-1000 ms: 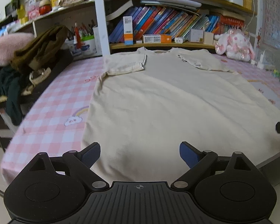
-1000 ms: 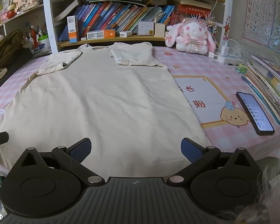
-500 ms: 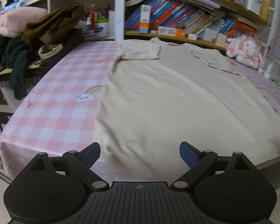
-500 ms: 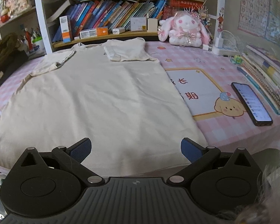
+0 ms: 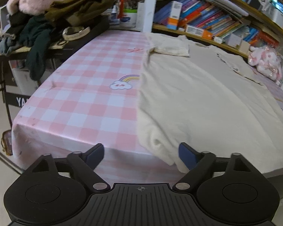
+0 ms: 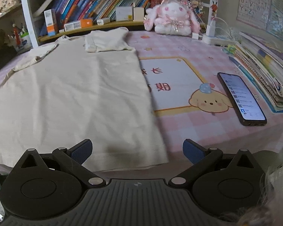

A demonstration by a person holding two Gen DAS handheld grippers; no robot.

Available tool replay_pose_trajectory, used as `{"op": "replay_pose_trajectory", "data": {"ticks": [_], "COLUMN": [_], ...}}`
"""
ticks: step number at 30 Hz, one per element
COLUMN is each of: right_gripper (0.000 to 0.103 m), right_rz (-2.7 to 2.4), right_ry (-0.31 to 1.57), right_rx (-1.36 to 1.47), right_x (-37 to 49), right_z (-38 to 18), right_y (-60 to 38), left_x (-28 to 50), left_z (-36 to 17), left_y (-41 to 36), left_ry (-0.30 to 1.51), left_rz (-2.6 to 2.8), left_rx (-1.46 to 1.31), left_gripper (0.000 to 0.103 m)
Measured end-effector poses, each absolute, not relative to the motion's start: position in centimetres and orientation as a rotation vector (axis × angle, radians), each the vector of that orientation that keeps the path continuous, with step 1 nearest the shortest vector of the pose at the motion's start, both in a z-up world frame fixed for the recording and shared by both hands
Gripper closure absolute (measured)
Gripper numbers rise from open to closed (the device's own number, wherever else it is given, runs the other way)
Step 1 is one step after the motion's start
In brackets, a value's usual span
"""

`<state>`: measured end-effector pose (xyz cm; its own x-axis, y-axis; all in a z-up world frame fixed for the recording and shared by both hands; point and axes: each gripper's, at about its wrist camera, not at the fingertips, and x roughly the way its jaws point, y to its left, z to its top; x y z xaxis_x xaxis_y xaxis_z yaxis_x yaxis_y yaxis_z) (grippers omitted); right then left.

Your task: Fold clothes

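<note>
A phone [image 6: 241,98] and stacked books [image 6: 264,71] flank the soft cream shirt [image 6: 69,94] on the pink-checked table [image 5: 81,98]; both grippers' jaws are spread.

Both fisheye views are dim and evenly lit, with soft indoor light and no hard glare. Straight lines bow strongly toward the edges, and the corners go dark. A soft shadow lies on the cream shirt [image 6: 69,98] just ahead of the right gripper [image 6: 137,149]. Ahead of the left gripper [image 5: 141,153], the shirt's near hem looks smeared by motion blur.
</note>
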<state>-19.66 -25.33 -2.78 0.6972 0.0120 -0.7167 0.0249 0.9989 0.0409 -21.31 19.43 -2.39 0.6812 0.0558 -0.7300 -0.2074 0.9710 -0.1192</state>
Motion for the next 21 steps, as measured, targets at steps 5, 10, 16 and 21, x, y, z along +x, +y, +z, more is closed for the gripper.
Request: {"op": "replay_pose_trajectory", "data": {"ticks": [5,10,16,21], "right_gripper": [0.000,0.000,0.013,0.017], "right_rz": [0.005,0.001,-0.005,-0.003], "right_ry": [0.835,0.866,0.898,0.910], "right_rx": [0.049,0.043,0.045,0.050], "right_x": [-18.6,-17.8,-17.1,-16.9], "right_z": [-3.1,-3.2,-3.3,-3.3], "right_y": [-26.7,-27.1,-27.3,-27.1], "left_x": [-20.8,-20.1,-19.9,-19.6], "left_z": [-2.6,-2.4,-1.3,-0.3], "left_y": [20.3,19.2,17.6,14.5], "left_ry": [0.831,0.841,0.835,0.803], "left_rz": [0.165,0.136,0.074,-0.131], "left_rx": [-0.241,-0.236,-0.234,-0.203], "left_gripper": [0.043,0.056,0.071,0.064]}}
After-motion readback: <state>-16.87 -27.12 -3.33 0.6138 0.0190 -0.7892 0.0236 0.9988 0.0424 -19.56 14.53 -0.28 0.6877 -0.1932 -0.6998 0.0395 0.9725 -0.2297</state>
